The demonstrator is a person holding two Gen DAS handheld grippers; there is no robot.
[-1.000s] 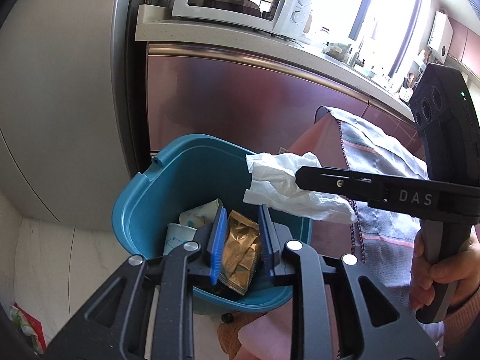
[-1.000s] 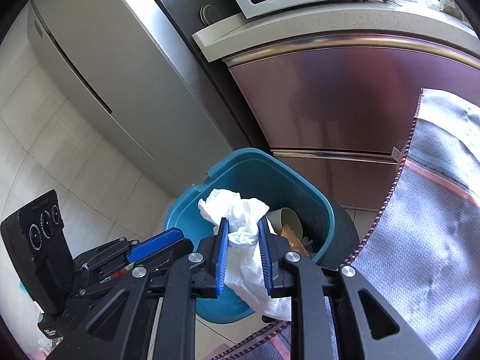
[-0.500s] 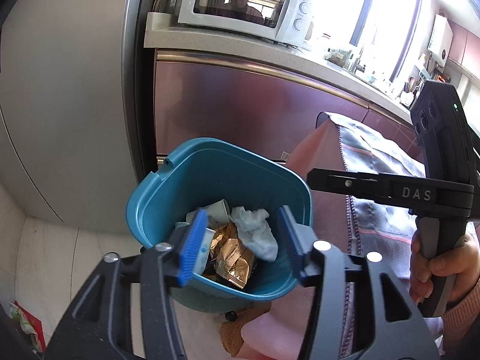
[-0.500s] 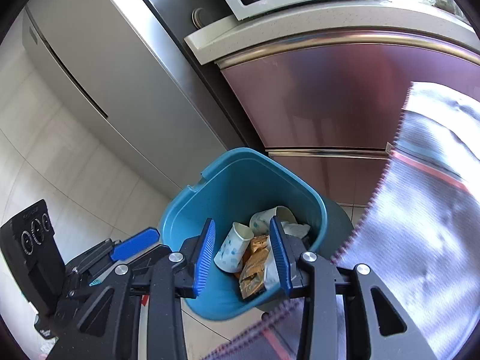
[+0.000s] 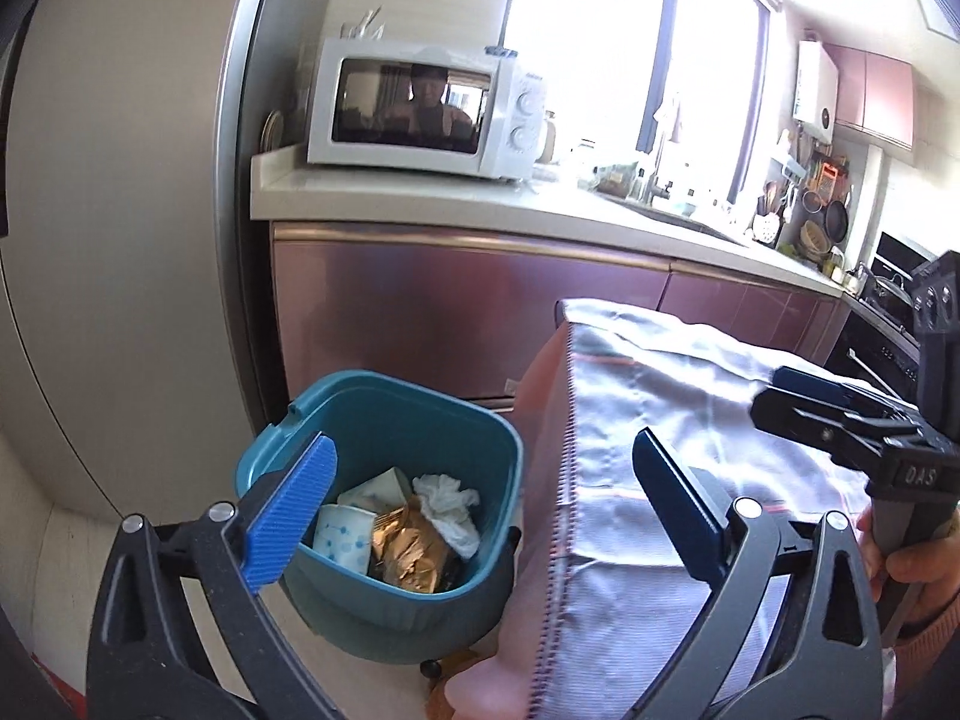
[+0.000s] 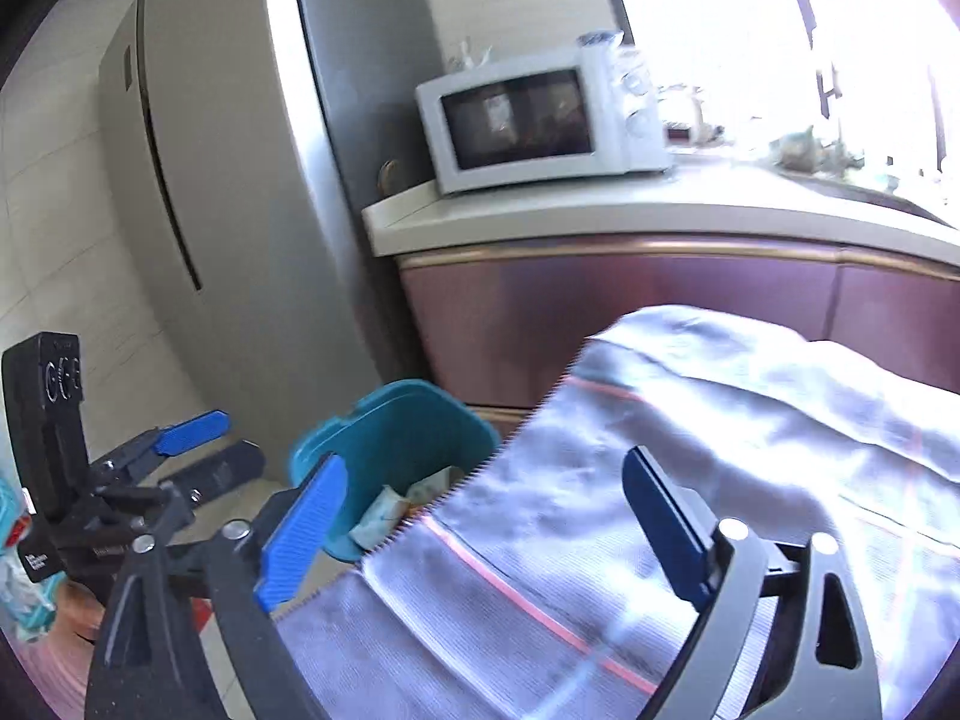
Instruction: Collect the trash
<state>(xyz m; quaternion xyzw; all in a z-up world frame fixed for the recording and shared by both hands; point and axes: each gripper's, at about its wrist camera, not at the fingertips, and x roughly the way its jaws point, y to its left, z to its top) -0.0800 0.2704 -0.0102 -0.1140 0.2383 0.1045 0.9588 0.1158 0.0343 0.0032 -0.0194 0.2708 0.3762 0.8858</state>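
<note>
A teal trash bin (image 5: 384, 414) stands on the floor beside the table. In it lie a gold wrapper (image 5: 408, 552), a crumpled white tissue (image 5: 447, 501) and a paper cup (image 5: 345, 540). My left gripper (image 5: 480, 510) is wide open and empty, above and in front of the bin. My right gripper (image 6: 480, 528) is wide open and empty over the tablecloth edge; the bin (image 6: 396, 438) shows behind its left finger. The right gripper also shows in the left wrist view (image 5: 840, 420).
A grey striped tablecloth (image 5: 672, 396) covers the table on the right. A steel fridge (image 5: 120, 240) stands on the left. Maroon cabinets (image 5: 450, 312) with a counter and a white microwave (image 5: 420, 111) are behind the bin.
Both grippers opened and dropped the gold wrapper and the tissue into the bin. Both then rose and drew back from the bin, opening wider.
</note>
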